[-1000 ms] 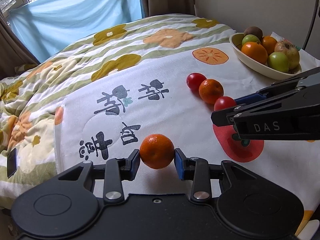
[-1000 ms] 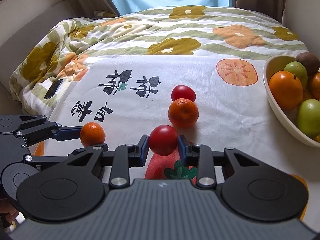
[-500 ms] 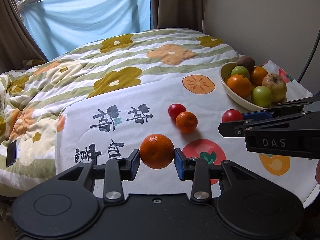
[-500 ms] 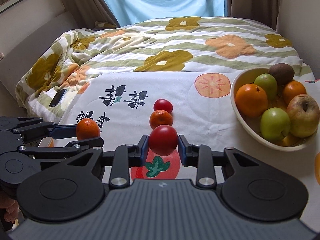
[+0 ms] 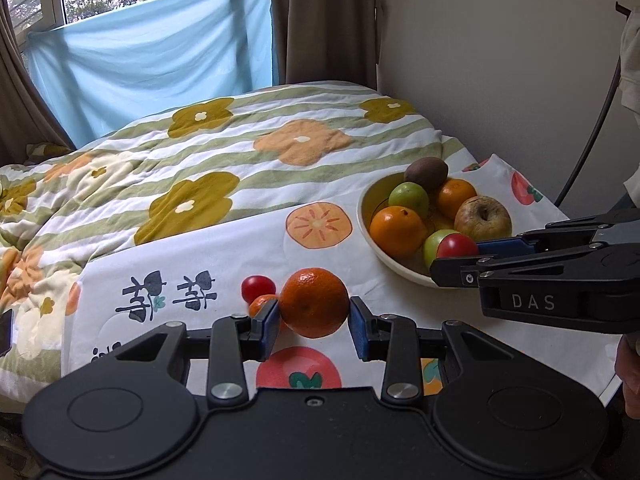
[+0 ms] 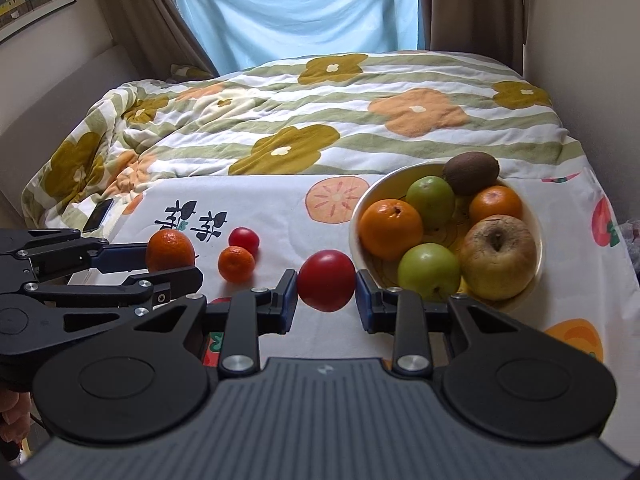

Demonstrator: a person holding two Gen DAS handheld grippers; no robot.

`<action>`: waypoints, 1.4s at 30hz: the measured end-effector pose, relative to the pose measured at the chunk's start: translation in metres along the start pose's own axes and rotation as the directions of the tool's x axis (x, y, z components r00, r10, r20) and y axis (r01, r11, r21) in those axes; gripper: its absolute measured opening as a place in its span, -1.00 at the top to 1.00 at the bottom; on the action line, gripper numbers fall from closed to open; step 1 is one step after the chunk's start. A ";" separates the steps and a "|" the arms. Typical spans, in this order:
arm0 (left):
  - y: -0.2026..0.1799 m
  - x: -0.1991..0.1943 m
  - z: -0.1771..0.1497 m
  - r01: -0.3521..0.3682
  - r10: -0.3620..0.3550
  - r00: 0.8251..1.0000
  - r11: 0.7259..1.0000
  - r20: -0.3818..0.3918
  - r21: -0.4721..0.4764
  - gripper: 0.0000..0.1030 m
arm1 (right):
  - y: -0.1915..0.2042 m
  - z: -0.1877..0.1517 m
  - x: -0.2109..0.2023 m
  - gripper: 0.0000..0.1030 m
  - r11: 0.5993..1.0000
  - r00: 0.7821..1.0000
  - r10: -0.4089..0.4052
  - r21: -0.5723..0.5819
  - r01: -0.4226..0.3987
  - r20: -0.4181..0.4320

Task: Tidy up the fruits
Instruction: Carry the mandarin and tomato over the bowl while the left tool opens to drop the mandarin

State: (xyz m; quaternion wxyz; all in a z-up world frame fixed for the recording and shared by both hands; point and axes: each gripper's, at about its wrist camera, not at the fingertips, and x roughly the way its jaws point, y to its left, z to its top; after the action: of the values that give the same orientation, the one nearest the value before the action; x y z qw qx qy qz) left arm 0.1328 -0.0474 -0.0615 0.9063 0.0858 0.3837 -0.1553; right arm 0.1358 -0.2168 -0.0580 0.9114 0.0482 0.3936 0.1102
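My left gripper (image 5: pixel 314 322) is shut on an orange mandarin (image 5: pixel 314 303) and holds it above the white cloth; it also shows in the right wrist view (image 6: pixel 170 250). My right gripper (image 6: pixel 326 296) is shut on a red tomato (image 6: pixel 326 286), held just left of the cream fruit bowl (image 6: pixel 354 224); in the left wrist view the tomato (image 5: pixel 456 245) hangs over the bowl's near rim (image 5: pixel 400 270). A small mandarin (image 6: pixel 236 264) and a small red tomato (image 6: pixel 244 239) lie on the cloth.
The bowl holds an orange (image 6: pixel 390 229), two green apples (image 6: pixel 428 271), a wrinkled apple (image 6: pixel 498 256), a mandarin and a kiwi (image 6: pixel 472 166). A phone (image 6: pixel 98 214) lies at the cloth's left edge. A flowered quilt (image 6: pixel 320 120) covers the bed behind; walls stand at right.
Both grippers rose and moved toward the bowl with their fruit. The right gripper's tomato went from over the cloth to the bowl's near rim.
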 end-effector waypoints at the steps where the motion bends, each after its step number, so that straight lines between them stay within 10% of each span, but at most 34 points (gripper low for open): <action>1: -0.006 0.002 0.003 0.002 -0.002 1.000 1.000 0.001 0.000 0.22 | -0.007 0.002 -0.001 0.11 1.000 1.000 -0.002 -0.001 0.002 0.001; 38: -0.133 0.147 0.086 -0.032 0.038 0.997 0.996 -0.073 0.085 0.19 | -0.176 0.054 0.049 0.12 0.999 1.000 -0.006 -0.043 0.006 0.000; 42: -0.130 0.142 0.087 -0.058 0.062 0.997 0.995 -0.048 0.083 -0.86 | -0.179 0.054 0.050 0.12 0.999 1.000 -0.001 -0.039 0.001 0.000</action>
State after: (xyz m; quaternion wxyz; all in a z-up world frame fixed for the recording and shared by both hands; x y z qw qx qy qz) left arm 0.2391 -0.2239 -0.1083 0.8963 0.1383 0.3970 -0.1412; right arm 0.2375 -0.3785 -0.0875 0.9122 0.0302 0.3914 0.1172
